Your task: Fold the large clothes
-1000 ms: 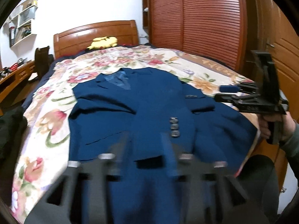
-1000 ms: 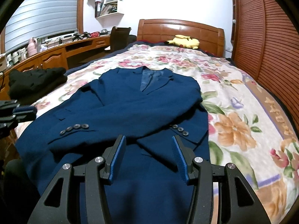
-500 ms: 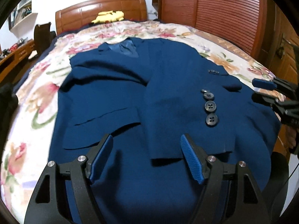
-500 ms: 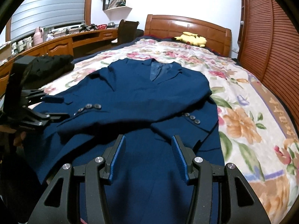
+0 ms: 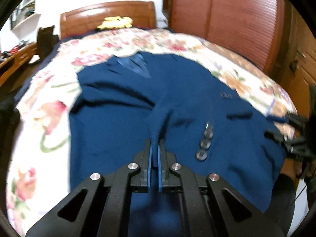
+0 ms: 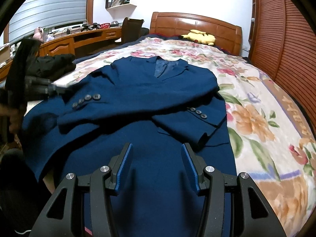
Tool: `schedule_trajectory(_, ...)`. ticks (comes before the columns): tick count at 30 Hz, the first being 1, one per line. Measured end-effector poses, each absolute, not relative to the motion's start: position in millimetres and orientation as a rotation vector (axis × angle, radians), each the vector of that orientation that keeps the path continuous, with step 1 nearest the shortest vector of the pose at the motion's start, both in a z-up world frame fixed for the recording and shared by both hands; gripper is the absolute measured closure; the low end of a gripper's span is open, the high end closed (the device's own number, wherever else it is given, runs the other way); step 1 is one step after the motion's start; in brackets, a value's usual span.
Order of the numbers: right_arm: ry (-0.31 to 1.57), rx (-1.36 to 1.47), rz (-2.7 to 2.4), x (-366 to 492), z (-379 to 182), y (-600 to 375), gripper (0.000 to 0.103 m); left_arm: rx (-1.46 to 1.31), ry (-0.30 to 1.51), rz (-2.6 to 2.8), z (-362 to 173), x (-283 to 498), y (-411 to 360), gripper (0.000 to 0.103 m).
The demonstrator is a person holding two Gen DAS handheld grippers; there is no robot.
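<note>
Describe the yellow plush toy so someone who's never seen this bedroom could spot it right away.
Start at the bed with the floral bedspread and look to its far end, where the wooden headboard stands. The yellow plush toy lies at the foot of that headboard, well beyond the blue jacket. It is the only bright yellow thing on the bed.

Bare floral bedspread (image 6: 262,122) right of jacket (image 6: 158,90)

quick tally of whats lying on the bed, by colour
Blue: 1, the jacket
Yellow: 1, the plush toy by the headboard
Black: 1, the bundle of clothing at the bed's left edge
Total: 3
</note>
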State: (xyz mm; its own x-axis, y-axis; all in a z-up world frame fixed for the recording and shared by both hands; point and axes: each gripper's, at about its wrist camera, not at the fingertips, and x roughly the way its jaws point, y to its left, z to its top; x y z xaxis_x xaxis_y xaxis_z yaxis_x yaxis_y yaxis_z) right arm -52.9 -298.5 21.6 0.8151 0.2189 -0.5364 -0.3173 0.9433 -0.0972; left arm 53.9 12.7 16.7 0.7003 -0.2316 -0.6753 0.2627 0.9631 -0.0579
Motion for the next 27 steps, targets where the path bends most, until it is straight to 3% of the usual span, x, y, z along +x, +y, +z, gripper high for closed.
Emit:
schedule_trajectory(3,0.542,-0.182,0.283,-57.2,22.9,-300.8,0.051,0.026,0.703,-0.248,31.6,52.5,26.9,0.097)
schedule_trajectory(5,0.538,-0.182,0.278,-59.5,23.7,-302.6,0.051,0.004,0.694,-0.231,37.3,49.7,37.9,0.085)
schedule_trajectory(7,0.535,-0.178,0.276,-62.3,24.5,-305.3,0.051,-0.007,0.669,-0.217,40.6,44.6,48.1,0.06)
schedule_trajectory(9,0.536,-0.175,0.272,-64.8,24.1,-309.7,0.051,-0.025,0.638,-0.212,43.0,34.2,60.6,0.051)
schedule_trajectory(12,0.542,-0.164,0.262,-68.2,23.7,-315.4,0.051,-0.023,0.626,-0.19,40.8,21.4,72.1,0.023)
schedule_trajectory(14,0.546,-0.152,0.256,-70.4,24.5,-319.8,0.05,-0.028,0.622,-0.18,36.8,11.3,79.8,0.022)
schedule_trajectory(17,0.552,-0.133,0.238,-72.5,25.9,-327.8,0.039,-0.028,0.619,-0.139,30.7,-0.9,89.2,0.022)
schedule_trajectory(27,0.595,-0.123,0.169,-85.4,32.6,-346.4,0.039,0.008,0.662,-0.069,10.3,-33.9,101.2,0.022)
